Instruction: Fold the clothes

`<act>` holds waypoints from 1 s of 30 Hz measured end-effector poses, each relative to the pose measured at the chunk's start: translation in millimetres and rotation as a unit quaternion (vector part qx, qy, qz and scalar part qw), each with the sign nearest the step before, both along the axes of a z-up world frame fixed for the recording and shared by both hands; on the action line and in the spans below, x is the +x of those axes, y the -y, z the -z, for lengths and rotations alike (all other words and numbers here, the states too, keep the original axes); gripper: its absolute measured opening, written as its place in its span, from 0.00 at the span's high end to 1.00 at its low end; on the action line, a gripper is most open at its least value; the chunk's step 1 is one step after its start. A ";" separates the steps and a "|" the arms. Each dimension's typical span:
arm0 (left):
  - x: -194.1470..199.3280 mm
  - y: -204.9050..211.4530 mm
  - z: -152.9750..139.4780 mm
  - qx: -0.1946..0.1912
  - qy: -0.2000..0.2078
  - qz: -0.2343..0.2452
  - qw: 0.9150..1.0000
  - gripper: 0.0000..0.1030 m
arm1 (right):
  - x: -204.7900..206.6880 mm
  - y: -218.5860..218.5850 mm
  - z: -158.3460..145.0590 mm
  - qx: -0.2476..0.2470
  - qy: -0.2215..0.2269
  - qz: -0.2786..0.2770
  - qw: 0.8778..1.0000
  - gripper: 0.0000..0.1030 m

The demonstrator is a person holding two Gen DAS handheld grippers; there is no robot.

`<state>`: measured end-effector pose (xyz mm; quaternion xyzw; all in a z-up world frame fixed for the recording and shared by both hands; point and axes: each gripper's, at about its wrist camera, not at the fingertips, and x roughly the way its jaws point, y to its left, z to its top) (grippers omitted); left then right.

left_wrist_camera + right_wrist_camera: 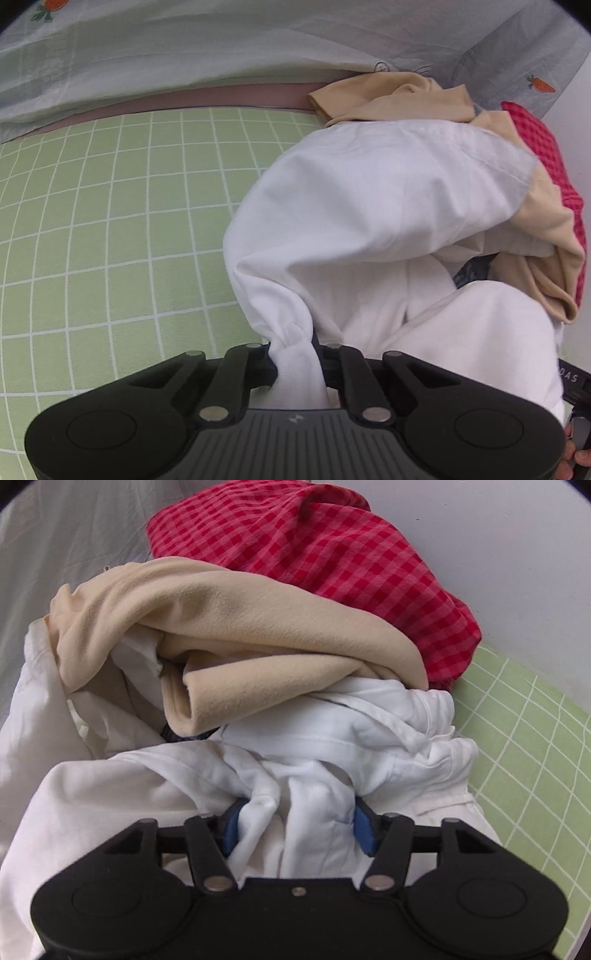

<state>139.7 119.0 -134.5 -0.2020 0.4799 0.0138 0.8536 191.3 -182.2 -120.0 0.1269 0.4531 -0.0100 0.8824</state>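
On the green grid sheet [110, 221] my pile lay: white garment [369, 206] lowest, beige fleece [236, 620] and red checked cloth [317, 550] above. My left claw [295, 354] pinched its twisted corner; my right claw [295, 823] straddled a bunched fold, clamped on it.

Both views are bright and evenly lit by soft daylight, with only faint shadows in the cloth folds. The white garment [369, 206] is nearly overexposed, losing texture. Fisheye distortion bends the green grid sheet [110, 221] and darkens the corners.
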 end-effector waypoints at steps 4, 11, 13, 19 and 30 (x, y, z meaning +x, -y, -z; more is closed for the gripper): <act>-11.2 19.3 -43.5 -0.055 0.072 0.033 0.995 0.91 | -18.2 5.5 -11.8 0.105 -0.003 -0.019 0.994 0.67; -31.4 75.5 -129.5 -0.102 0.194 0.114 0.969 0.91 | -50.0 15.0 -32.5 0.285 -0.008 -0.052 0.957 0.73; -45.4 70.5 -144.2 -0.116 0.214 0.107 0.964 0.91 | -54.5 0.0 -39.3 0.299 -0.004 -0.081 0.951 0.73; -108.7 12.2 -157.0 -0.090 0.232 0.008 0.969 0.92 | -66.1 -56.4 -56.8 0.316 -0.003 -0.168 0.934 0.73; -290.2 -139.6 -143.9 -0.054 0.199 -0.231 0.951 0.92 | -105.3 -177.6 -67.6 0.311 -0.033 -0.325 0.892 0.75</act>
